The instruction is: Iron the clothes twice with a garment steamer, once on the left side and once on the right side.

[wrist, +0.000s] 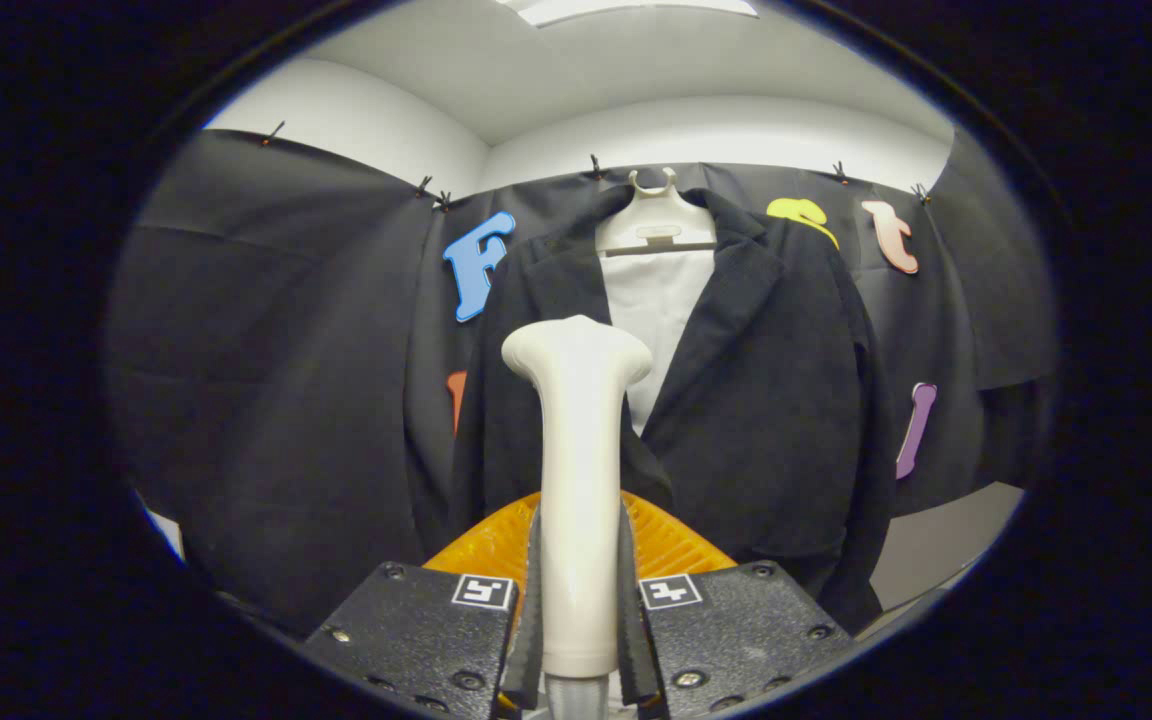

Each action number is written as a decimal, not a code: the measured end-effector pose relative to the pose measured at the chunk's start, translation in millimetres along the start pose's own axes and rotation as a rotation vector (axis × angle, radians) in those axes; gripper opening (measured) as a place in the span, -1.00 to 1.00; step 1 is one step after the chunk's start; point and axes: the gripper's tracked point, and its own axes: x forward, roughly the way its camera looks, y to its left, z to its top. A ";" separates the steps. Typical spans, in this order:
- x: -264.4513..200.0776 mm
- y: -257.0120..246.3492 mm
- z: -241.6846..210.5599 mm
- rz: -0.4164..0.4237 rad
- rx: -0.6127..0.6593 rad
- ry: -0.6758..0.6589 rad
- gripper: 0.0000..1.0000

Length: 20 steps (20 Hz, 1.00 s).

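Observation:
A dark suit jacket (766, 400) hangs on a pale hanger (656, 225) against the booth's wall, with a white panel (656, 310) showing between its lapels. My gripper (580, 600) is shut on the cream garment steamer (576, 450), both fingers pressing its handle. The steamer stands upright between the fingers, and its wide head sits in front of the jacket's left lapel, a short way off the cloth. Whether the head touches the jacket I cannot tell.
Black cloth (276, 380) covers the booth's wall to the left and right of the jacket. An orange ribbed part (676, 545) lies just beyond the fingers, below the jacket's hem. A pale floor or wall strip (946, 540) shows at the lower right.

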 end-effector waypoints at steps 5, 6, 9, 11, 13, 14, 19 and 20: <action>-6.8 3.5 -18.9 -0.008 -0.002 0.052 -0.34; -9.5 3.5 -23.6 -0.009 -0.004 0.063 -0.34; -11.3 8.0 -36.9 -0.005 0.001 0.102 -0.34; -16.1 5.8 -45.3 -0.003 0.004 0.119 -0.34; -17.7 4.8 -50.2 -0.003 0.003 0.128 -0.34; -18.1 4.5 -51.4 -0.002 0.007 0.132 -0.34; -19.1 1.5 -60.3 -0.004 0.011 0.153 -0.34; -18.0 1.6 -61.7 -0.004 0.009 0.156 -0.34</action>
